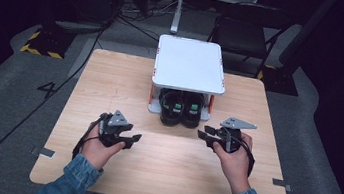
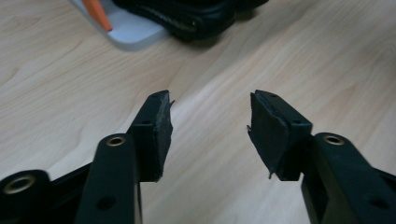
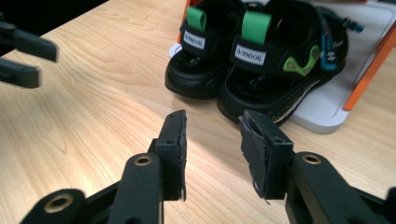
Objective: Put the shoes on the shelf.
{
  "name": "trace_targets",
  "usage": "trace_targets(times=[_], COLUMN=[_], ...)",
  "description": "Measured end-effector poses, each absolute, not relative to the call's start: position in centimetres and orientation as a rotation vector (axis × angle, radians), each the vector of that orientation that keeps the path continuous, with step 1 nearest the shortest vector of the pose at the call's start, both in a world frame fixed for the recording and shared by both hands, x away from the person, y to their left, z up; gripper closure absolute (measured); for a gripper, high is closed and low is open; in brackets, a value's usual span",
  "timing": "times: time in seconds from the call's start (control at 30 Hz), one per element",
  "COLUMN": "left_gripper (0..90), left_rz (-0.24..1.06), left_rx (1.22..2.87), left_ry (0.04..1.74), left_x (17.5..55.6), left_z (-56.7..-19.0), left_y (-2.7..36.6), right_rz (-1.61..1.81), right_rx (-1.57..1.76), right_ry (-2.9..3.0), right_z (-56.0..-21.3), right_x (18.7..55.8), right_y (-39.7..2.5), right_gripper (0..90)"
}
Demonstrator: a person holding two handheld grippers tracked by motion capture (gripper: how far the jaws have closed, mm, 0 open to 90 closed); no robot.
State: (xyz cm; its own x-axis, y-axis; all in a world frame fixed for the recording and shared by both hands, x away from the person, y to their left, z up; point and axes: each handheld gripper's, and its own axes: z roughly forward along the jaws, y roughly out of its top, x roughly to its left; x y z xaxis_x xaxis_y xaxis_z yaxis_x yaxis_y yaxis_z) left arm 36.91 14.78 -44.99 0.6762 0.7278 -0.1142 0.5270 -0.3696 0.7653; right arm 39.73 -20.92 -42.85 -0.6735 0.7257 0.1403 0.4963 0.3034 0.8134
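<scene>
Green straps face right tool

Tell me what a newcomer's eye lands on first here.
First, the pair of black sandals with green heel loops, sitting on the lower level of a white two-tier rack at the far middle of the wooden table. Next, the left gripper and right gripper, both open, held over the table in front of the rack.

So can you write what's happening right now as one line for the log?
left gripper: open, over table | right gripper: open, over table | black sandals: on white rack's lower shelf, heels poking out | nothing held
</scene>
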Motion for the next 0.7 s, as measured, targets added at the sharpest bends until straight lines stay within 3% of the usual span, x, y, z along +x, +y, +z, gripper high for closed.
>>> trace_targets(times=[0.43,0.7], left_gripper=[73.6,77.7], left_rz=[0.248,0.227], left_rx=[2.03,2.004], left_ry=[0.963,0.97], left_x=[42.1,43.3], left_z=[-48.1,-48.6], left_y=[8.0,6.5], right_rz=[1.289,1.304], right_rx=[1.177,1.249], right_ry=[2.363,2.321], right_z=[-47.5,-49.0], right_x=[42.4,43.8], right_y=[-19.0,-18.8], right_gripper=[69.1,75.4])
